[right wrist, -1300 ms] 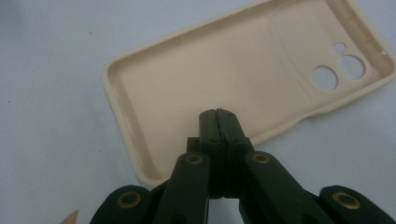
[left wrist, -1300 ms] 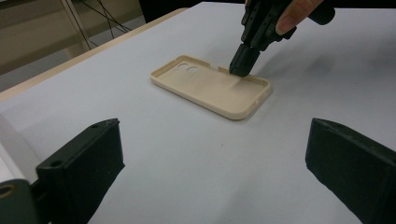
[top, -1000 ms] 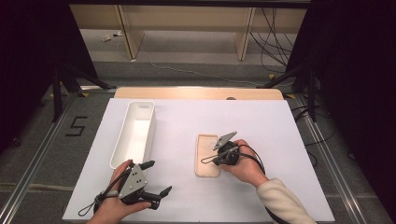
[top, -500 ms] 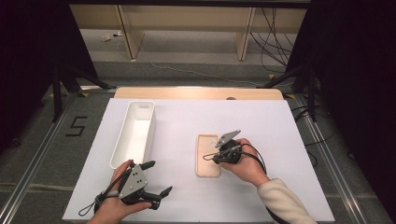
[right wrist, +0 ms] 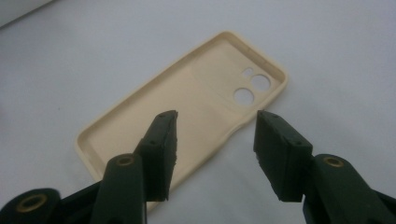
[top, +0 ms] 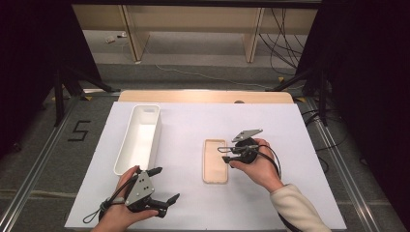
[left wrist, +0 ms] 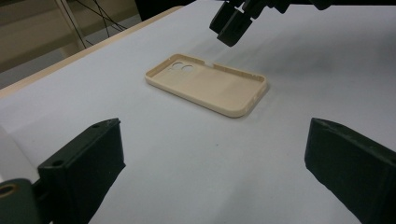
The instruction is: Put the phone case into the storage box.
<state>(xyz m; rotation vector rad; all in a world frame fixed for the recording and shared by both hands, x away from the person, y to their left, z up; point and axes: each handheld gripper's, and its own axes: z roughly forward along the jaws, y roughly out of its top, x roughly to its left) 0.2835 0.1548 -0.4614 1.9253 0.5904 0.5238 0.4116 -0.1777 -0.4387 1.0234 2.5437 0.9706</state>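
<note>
a: near table centre, slightly toward 4 o'clock, the phone case [top: 215, 160] lies flat on the white sheet [top: 193, 121], open side up, camera holes at its far end.
b: right gripper [top: 223, 154]?
a: at the case's 3 o'clock edge, tips over that long rim. jaws have just been opening, now about half apart. right gripper view: case [right wrist: 187, 112] below and beyond the tips, nothing clamped, pads [right wrist: 161, 144] off it.
b: left gripper [top: 164, 186]?
a: at 7 o'clock of the case, near the front edge, well apart from it. jaws spread wide, nothing between them but bare sheet. left gripper view has the case [left wrist: 210, 86] ahead with the right gripper's tips [left wrist: 231, 28] hanging at its far side.
b: anything else on the table?
a: white tray [top: 153, 140] at 9 o'clock of the case, long axis running 12 to 6, well clear of both grippers.
</note>
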